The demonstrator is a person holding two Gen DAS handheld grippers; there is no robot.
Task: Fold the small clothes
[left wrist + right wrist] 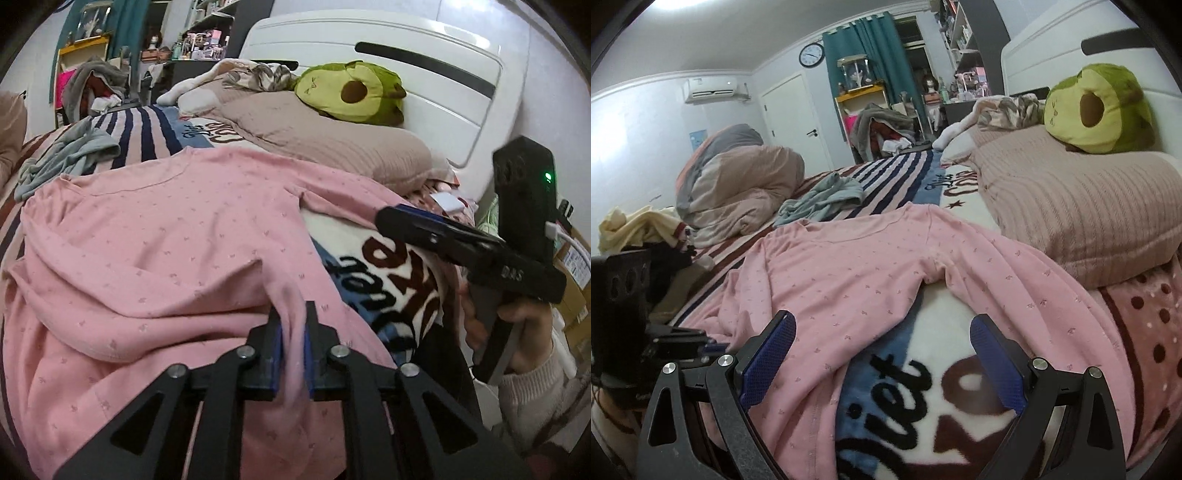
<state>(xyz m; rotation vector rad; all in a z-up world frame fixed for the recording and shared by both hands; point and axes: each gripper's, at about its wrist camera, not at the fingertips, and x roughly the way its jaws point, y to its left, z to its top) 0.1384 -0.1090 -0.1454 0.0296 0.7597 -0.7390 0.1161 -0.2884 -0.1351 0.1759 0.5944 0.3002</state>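
Your left gripper (293, 350) pinched a bunched fold of the pink, small-print cotton garment (155, 251) between its blue pads; the cloth there was motion-blurred. Your right gripper (882, 354) stood wide apart, gripping nothing, above the garment's hem and the plush lettered blanket (923, 387). The garment lay spread across the blanket, just beside the ribbed beige pillow (1071, 206) bearing a green avocado plush toy (1100, 110).
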